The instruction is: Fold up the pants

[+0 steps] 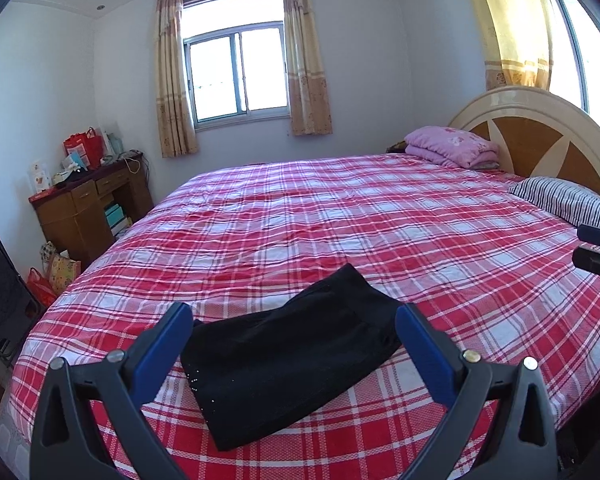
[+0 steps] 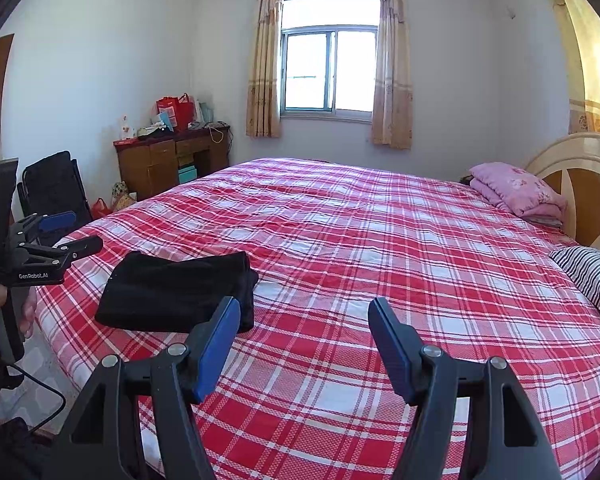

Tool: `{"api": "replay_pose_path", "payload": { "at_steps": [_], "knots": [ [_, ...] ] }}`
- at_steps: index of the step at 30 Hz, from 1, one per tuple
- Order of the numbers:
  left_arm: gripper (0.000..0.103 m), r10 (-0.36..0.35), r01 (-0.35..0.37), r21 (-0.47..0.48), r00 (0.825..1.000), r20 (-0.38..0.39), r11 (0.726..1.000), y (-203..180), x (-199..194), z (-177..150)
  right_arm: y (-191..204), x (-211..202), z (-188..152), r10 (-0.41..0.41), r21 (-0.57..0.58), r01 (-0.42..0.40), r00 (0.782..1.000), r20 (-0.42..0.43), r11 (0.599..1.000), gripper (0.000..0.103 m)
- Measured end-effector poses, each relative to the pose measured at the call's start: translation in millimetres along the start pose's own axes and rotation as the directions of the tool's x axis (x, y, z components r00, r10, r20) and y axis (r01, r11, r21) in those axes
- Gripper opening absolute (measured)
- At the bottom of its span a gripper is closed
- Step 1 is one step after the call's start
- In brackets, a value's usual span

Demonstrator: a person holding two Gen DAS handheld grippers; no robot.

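Black pants (image 1: 288,356) lie folded into a compact stack on the red plaid bedspread (image 1: 340,216) near the bed's front corner. They also show in the right wrist view (image 2: 176,292) at the left. My left gripper (image 1: 294,312) is open and empty, held above the pants with its blue pads on either side of them in view. It also shows in the right wrist view (image 2: 76,232), open, left of the pants. My right gripper (image 2: 302,306) is open and empty, over bare bedspread to the right of the pants. Its tips show at the right edge of the left wrist view (image 1: 598,246).
A pink folded blanket (image 1: 452,146) and a striped pillow (image 1: 564,198) lie by the headboard (image 1: 540,128). A wooden desk (image 2: 172,160) with bags stands left of the bed, with a black chair (image 2: 56,192) beside it. Windows with curtains are behind.
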State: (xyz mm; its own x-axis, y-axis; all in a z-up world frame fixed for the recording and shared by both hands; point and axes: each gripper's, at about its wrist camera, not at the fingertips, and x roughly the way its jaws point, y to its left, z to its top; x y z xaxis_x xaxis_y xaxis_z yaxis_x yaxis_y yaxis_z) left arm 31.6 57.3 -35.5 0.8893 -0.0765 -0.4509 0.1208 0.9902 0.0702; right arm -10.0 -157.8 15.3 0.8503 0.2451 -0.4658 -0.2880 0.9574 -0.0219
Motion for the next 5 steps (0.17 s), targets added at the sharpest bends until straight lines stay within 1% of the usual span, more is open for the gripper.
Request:
{"api": "replay_pose_path", "payload": {
  "at_steps": [5],
  "knots": [
    [0.103, -0.004, 0.004, 0.002, 1.000, 0.004, 1.000, 1.0, 0.5, -0.5, 1.5, 2.2, -0.8, 0.002, 0.003, -0.002, 1.000, -0.009, 1.000, 0.068]
  ]
}}
